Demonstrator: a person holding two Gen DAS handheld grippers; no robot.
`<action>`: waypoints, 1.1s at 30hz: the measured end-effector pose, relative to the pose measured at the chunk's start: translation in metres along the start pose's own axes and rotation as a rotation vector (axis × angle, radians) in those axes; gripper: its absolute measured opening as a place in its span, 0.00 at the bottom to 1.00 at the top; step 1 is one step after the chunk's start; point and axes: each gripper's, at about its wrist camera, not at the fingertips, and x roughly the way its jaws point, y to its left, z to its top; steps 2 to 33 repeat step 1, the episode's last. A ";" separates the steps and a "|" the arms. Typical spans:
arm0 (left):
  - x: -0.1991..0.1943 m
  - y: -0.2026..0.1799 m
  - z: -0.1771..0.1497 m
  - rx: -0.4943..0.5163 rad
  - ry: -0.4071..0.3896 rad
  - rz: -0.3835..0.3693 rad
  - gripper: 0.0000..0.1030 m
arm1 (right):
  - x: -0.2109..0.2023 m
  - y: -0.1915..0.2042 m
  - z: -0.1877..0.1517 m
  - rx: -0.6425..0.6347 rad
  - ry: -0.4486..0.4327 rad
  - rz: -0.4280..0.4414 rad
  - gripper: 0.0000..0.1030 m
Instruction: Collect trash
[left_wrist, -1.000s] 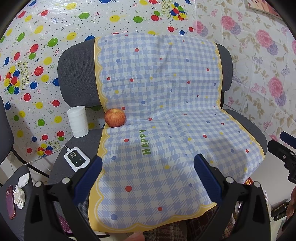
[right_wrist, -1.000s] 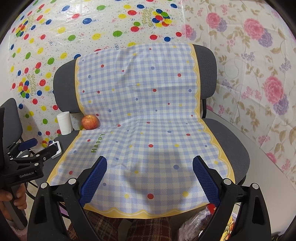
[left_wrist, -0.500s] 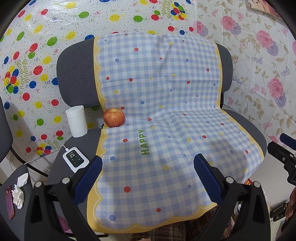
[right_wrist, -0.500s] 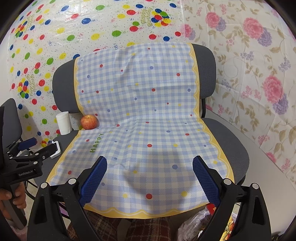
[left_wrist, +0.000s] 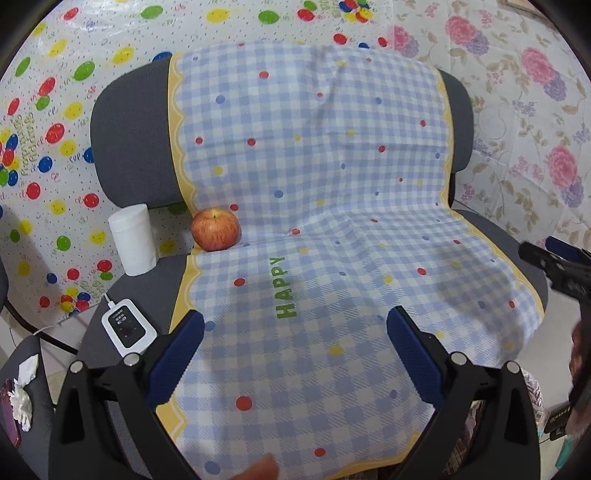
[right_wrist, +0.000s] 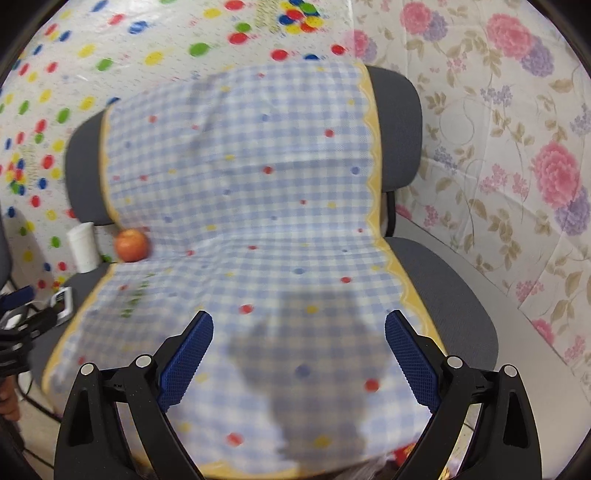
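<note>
Grey chair (left_wrist: 125, 147), checked cloth (left_wrist: 332, 221), apple (left_wrist: 215, 229), white cup (left_wrist: 132, 243)

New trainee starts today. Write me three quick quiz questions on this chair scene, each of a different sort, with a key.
1. True or false: the apple lies at the back of the seat, on the left edge of the checked cloth.
2. Which object stands nearest the apple? A) the white roll B) the white device with a cable C) the crumpled tissue
3. Fill in: the green word printed on the cloth is ____.

Key: 1 true. 2 A. 3 HAPPY. Both the left gripper and the right gripper have their fingers spread, holding nothing.
</note>
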 end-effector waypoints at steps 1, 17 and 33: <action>0.008 0.003 -0.001 -0.006 0.013 0.007 0.93 | 0.020 -0.009 0.004 -0.002 0.017 -0.013 0.91; 0.008 0.003 -0.001 -0.006 0.013 0.007 0.93 | 0.020 -0.009 0.004 -0.002 0.017 -0.013 0.91; 0.008 0.003 -0.001 -0.006 0.013 0.007 0.93 | 0.020 -0.009 0.004 -0.002 0.017 -0.013 0.91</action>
